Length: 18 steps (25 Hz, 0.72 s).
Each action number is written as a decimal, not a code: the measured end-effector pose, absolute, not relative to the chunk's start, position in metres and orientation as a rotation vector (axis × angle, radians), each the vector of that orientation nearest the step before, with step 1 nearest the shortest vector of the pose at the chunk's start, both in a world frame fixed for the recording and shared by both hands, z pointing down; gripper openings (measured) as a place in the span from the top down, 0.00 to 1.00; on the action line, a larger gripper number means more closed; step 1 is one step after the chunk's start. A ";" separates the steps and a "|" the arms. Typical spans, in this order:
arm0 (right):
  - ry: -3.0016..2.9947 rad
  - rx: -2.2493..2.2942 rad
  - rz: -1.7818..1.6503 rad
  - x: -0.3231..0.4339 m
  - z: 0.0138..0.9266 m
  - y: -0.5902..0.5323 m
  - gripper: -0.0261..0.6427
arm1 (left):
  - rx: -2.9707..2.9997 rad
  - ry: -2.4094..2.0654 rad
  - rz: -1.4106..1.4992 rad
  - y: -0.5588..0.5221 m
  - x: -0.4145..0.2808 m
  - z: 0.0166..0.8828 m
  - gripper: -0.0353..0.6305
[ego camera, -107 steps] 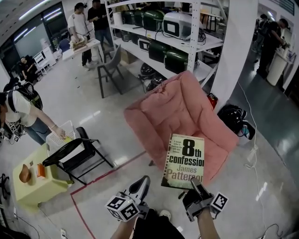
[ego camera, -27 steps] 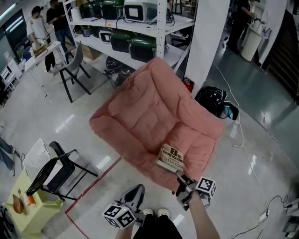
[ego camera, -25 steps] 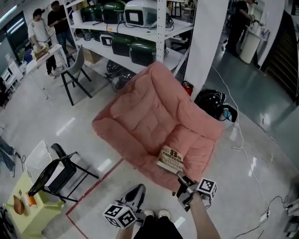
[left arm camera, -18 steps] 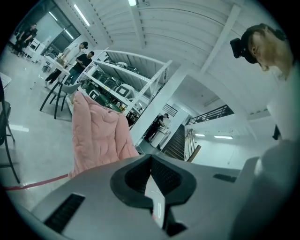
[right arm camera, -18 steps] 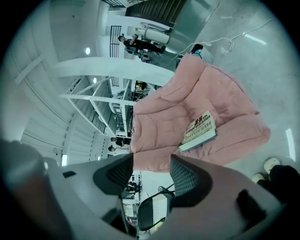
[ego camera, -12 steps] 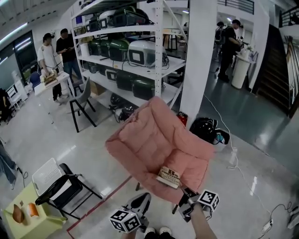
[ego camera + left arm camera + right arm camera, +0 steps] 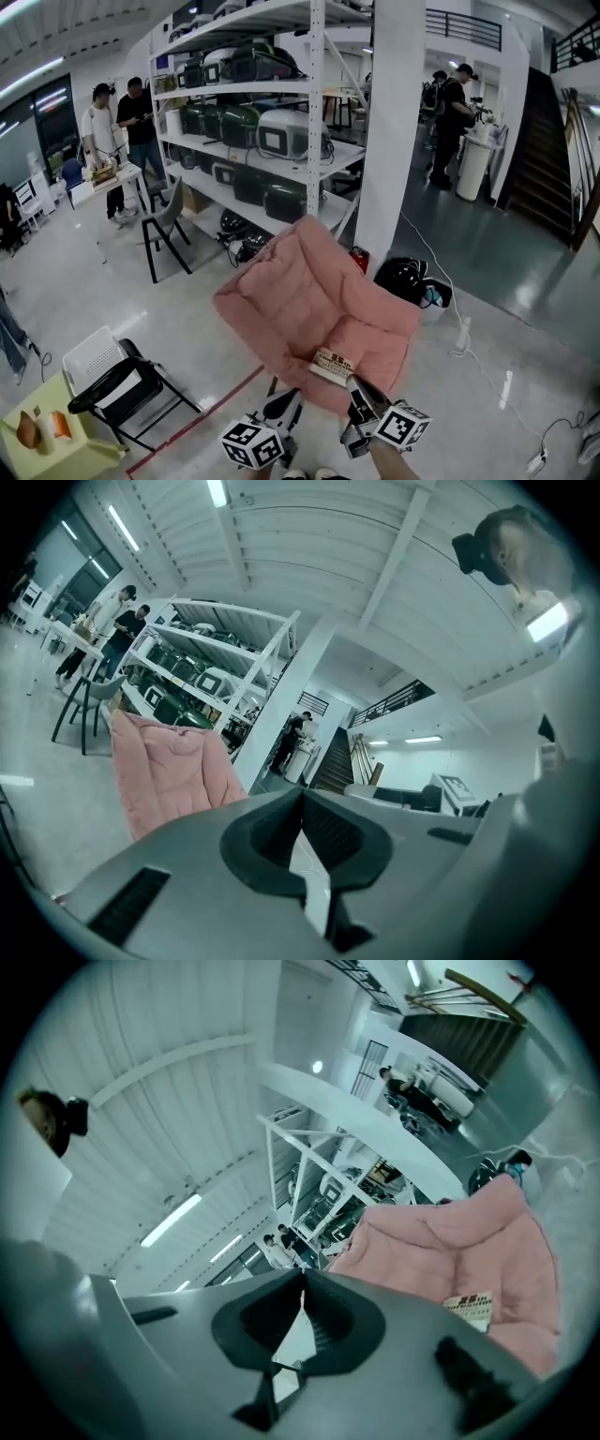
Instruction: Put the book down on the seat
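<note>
Paperback (image 7: 333,365) lies flat on the seat of the pink armchair (image 7: 281,291), looks light and floppy, best pinched by the spine; at the chair's front my left tongs (image 7: 281,405) sit closed, empty, right tongs (image 7: 358,394) closing on nothing.

book (image 7: 333,364) sits on the armchair (image 7: 291,295) seat, shelves (image 7: 253,127) right behind it, folding chair (image 7: 127,398) off to the left

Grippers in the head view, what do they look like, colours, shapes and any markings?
The left gripper and right gripper have grey bodies that taper into dark jaws lined with ribbed black pads. Each carries a white cube printed with black square markers: the left cube and the right cube.
</note>
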State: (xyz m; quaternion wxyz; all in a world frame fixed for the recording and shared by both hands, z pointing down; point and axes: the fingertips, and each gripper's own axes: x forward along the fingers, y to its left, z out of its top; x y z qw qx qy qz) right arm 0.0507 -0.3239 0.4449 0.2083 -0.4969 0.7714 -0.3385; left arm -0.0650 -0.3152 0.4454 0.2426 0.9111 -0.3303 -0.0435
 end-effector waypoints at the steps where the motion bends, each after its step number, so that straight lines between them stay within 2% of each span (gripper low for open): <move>1: 2.189 -1.386 -0.901 0.043 0.442 -0.318 0.93 | 2.490 -0.902 -0.123 -0.312 -0.063 0.445 0.93; 6: 2.243 -1.548 -0.753 0.026 0.451 -0.288 0.93 | 2.493 -0.934 -0.106 -0.303 -0.058 0.450 0.93; 18: 2.261 -1.702 -0.757 0.022 0.474 -0.281 0.94 | 2.494 -0.939 -0.091 -0.302 -0.053 0.456 0.93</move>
